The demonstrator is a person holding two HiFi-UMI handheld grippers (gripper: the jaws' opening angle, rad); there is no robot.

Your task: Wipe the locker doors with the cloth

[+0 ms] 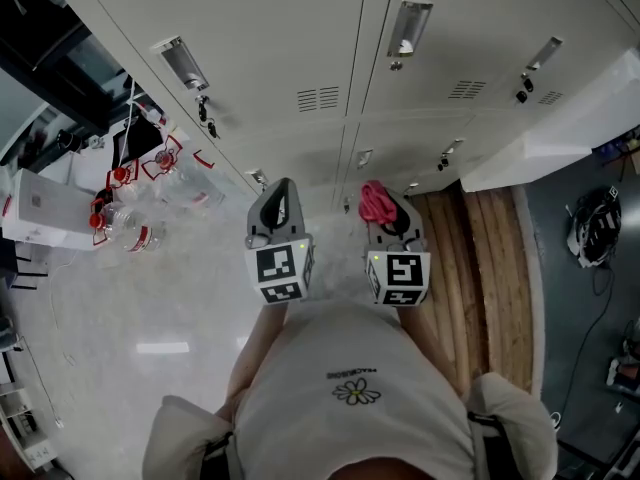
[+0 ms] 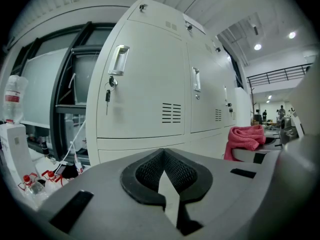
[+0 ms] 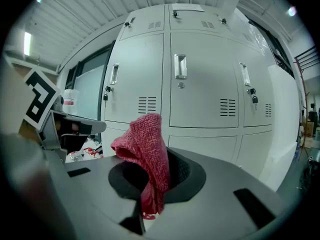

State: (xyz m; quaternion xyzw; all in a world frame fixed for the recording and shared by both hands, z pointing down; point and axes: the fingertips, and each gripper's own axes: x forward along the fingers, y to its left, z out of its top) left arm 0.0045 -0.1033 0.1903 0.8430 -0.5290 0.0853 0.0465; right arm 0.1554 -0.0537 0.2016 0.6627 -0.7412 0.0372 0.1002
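Cloth [image 3: 147,154], pink and bunched, is pinched in your right tool [image 3: 150,184] and stands up from its jaws. The locker doors [image 3: 200,84] lie straight ahead, not yet touched, so your right hand should lead. Your left tool [image 2: 162,176] is pressed together, empty.

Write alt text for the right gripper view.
The right gripper is shut on a red cloth that sticks up from between its jaws. Beyond it stand white locker doors with handles and vents; the cloth does not touch them.
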